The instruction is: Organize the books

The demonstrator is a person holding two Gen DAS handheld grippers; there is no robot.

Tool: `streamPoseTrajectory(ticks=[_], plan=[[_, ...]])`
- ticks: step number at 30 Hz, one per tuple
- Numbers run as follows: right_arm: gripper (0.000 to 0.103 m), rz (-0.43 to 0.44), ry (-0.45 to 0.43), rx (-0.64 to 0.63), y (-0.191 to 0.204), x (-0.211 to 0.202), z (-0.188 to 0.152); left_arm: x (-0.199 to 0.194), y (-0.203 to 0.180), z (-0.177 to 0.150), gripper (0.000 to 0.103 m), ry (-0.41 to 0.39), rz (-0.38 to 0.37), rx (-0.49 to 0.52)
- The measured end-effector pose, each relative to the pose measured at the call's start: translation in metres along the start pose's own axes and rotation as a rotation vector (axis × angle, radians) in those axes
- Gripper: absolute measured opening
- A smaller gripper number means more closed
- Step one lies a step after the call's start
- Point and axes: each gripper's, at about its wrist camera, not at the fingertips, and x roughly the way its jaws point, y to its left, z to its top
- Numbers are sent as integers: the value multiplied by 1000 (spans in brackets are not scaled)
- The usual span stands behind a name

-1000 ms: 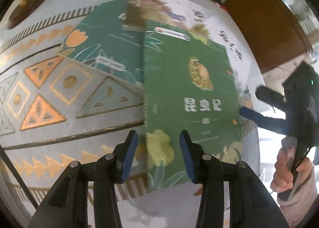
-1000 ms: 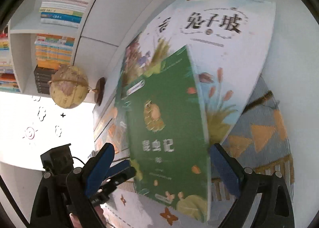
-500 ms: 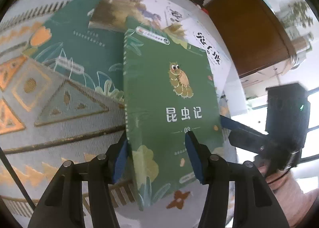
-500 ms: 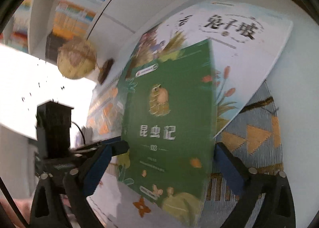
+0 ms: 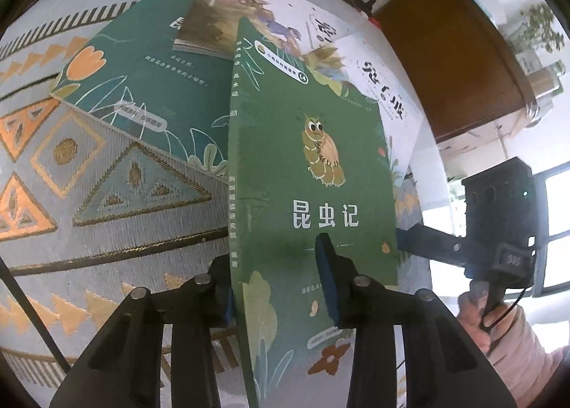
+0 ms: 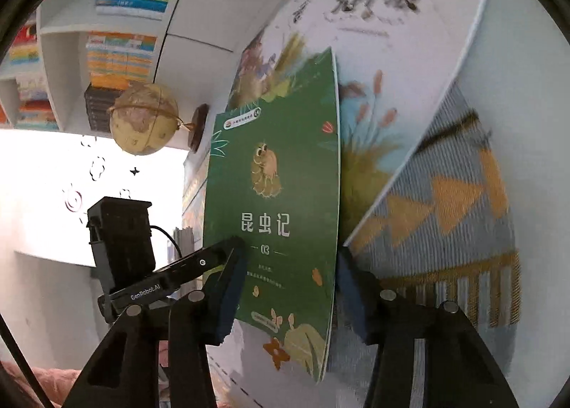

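Note:
A green book [image 5: 320,172] with a caterpillar on its cover is tilted up off the pile, spine to the left. My left gripper [image 5: 272,251] holds it at the spine edge, one pad on the cover and the other behind, and its jaws are closing. The right gripper [image 6: 290,247] straddles the same green book [image 6: 274,194] at its near right edge. Its jaws are also closing, and I see no firm press. Under it lie a white book [image 6: 392,51], a dark green tulip book [image 5: 142,62] and an illustrated book [image 5: 228,16].
The books rest on a patterned table runner [image 5: 89,176] over a white tabletop. A globe [image 6: 142,123] and shelves of stacked books [image 6: 117,34] stand beyond the table. A brown cabinet [image 5: 445,51] is at the right. A hand [image 5: 477,308] holds the right gripper's handle.
The green book has tipped up from lying flat. Both grippers have moved in around its lower part, and the right jaws have narrowed from wide apart to close beside the book.

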Motion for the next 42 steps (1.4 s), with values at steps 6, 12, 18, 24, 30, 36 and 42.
streamPoseTrajectory(ticks=[6, 12, 18, 24, 30, 36, 42], plan=[[50, -24, -38, 18, -5, -11, -1, -13, 2, 5, 38, 20, 129, -8], [52, 24, -34, 61, -12, -15, -2, -8, 4, -5, 22, 33, 173, 49], [46, 12, 77, -57, 17, 20, -9, -10, 8, -4, 22, 32, 149, 17], [7, -17, 37, 17, -4, 24, -8, -12, 25, -8, 21, 32, -91, -114], [5, -3, 21, 35, -9, 22, -13, -1, 11, 4, 21, 29, -107, -81], [7, -6, 35, 113, -10, 21, -9, 7, 18, 8, 17, 20, -162, -120], [23, -131, 72, 153, 6, 15, 0, 8, 20, 6, 19, 32, -191, -124]])
